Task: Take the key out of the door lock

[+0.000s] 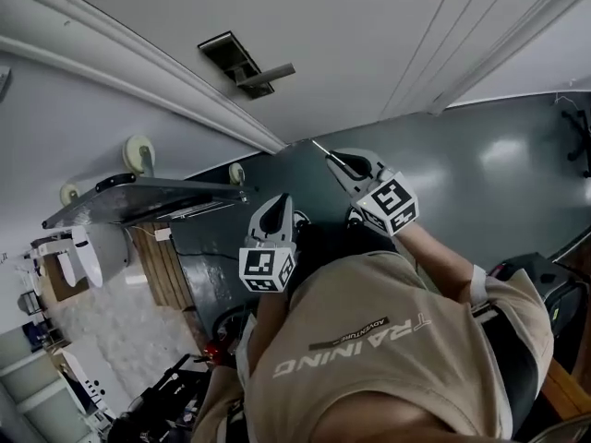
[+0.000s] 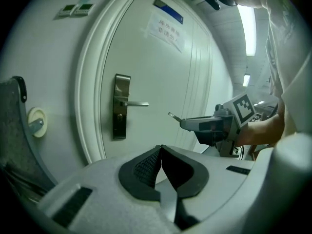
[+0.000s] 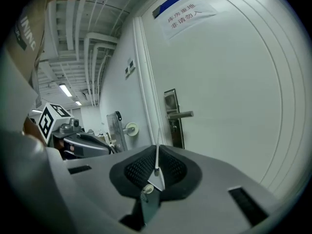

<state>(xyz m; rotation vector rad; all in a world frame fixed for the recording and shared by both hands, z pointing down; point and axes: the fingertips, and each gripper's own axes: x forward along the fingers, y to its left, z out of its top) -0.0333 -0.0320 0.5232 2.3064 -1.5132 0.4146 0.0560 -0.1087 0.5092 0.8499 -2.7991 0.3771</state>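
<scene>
The dark lock plate (image 1: pixel 236 60) with its lever handle (image 1: pixel 269 75) sits on the white door, apart from both grippers. My right gripper (image 1: pixel 336 159) is shut on the key (image 1: pixel 320 147), whose thin metal blade sticks out of the closed jaws toward the door. In the right gripper view the key (image 3: pixel 157 156) stands edge-on between the pads, with the lock plate (image 3: pixel 172 115) beyond it. My left gripper (image 1: pixel 278 209) hangs lower, shut with nothing in it. The left gripper view shows the right gripper (image 2: pixel 187 124), the key tip (image 2: pixel 173 116) and the lock plate (image 2: pixel 121 107).
A flat trolley (image 1: pixel 138 195) with pale wheels (image 1: pixel 138 154) leans against the wall left of the door. A paper notice (image 2: pixel 165 28) is stuck high on the door. The person's tan shirt (image 1: pixel 369 358) fills the lower head view.
</scene>
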